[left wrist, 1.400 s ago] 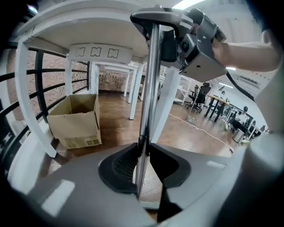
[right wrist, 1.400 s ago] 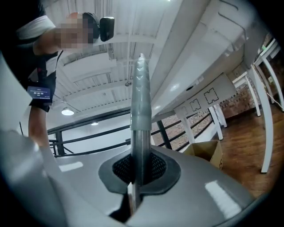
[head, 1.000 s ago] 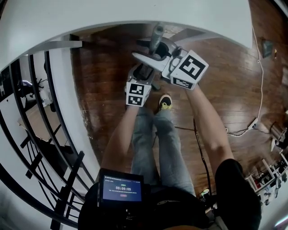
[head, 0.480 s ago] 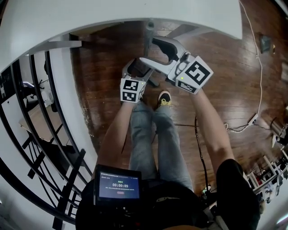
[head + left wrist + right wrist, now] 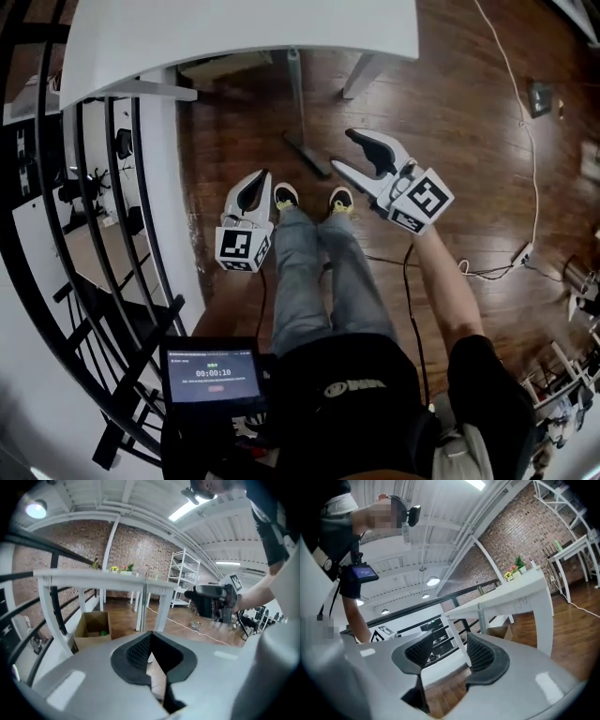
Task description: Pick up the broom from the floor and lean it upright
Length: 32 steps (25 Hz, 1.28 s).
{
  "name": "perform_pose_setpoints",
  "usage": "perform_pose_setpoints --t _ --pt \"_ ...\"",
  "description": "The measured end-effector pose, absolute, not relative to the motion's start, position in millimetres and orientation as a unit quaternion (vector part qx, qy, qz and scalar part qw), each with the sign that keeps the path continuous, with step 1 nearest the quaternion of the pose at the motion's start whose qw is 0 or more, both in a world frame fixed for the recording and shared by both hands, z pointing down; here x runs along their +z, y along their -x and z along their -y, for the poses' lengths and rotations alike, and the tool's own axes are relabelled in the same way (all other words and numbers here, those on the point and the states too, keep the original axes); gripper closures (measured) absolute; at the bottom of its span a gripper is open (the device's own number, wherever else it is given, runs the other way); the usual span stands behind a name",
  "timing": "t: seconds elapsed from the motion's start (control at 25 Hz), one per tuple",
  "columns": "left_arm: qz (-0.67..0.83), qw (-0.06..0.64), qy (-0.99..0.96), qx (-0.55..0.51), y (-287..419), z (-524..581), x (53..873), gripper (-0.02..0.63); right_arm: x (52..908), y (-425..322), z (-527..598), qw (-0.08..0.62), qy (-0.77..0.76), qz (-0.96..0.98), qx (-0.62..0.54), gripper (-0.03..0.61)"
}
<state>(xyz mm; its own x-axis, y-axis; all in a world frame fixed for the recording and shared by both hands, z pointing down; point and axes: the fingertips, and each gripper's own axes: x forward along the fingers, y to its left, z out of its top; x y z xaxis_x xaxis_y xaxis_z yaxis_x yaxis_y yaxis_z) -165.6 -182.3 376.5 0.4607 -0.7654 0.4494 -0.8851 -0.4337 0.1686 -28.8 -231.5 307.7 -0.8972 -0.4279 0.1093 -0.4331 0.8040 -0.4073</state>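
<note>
Hardwood floor (image 5: 469, 141) bears the broom (image 5: 296, 103) upright at the white worktop (image 5: 244, 28); left tongs (image 5: 264, 176) pinched together, empty; right tongs (image 5: 342, 150) closing on nothing.

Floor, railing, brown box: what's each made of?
Floor: dark wood planks with a glossy finish; seams and light reflections show.
Railing: probably black-painted metal, judging by the thin, even bars.
Box: brown cardboard, matte, flaps open.

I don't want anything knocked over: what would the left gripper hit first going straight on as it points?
Most likely the broom handle, leaning on the white table ahead of the shut left gripper; a table leg stands close beside it, so I can't be sure.
</note>
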Motion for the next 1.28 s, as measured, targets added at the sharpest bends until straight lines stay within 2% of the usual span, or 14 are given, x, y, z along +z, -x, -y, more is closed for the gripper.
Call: perform_pose_setpoints --t 0.16,0.24,0.48,0.56,0.64,0.76,1.04,1.28 --pt "0.511 0.155 -0.839 0.105 151 140 240 0.601 216 29 172 0.004 -0.217 0.958 0.188 0.436" --pt "0.519 0.145 -0.838 0.089 145 126 190 0.601 174 35 151 -0.010 -0.211 0.962 0.174 0.455" --pt "0.520 0.065 -0.849 0.065 133 8 100 0.601 114 63 25 0.022 -0.217 0.969 0.113 0.512" --pt "0.509 0.047 -0.857 0.066 123 -61 78 0.601 93 67 -44 0.010 -0.229 0.968 0.104 0.561" --pt "0.497 0.025 -0.866 0.055 114 -103 56 0.601 77 67 -88 -0.016 -0.236 0.964 0.121 0.565" --pt "0.491 0.024 -0.869 0.047 110 -123 46 0.601 69 67 -111 -0.038 -0.253 0.958 0.132 0.575" --pt "0.479 0.054 -0.875 0.038 106 -164 60 0.601 75 85 -157 -0.016 -0.258 0.956 0.139 0.575" --pt "0.504 0.017 -0.863 0.019 116 -164 37 0.601 51 104 -161 -0.027 -0.227 0.968 0.106 0.577"
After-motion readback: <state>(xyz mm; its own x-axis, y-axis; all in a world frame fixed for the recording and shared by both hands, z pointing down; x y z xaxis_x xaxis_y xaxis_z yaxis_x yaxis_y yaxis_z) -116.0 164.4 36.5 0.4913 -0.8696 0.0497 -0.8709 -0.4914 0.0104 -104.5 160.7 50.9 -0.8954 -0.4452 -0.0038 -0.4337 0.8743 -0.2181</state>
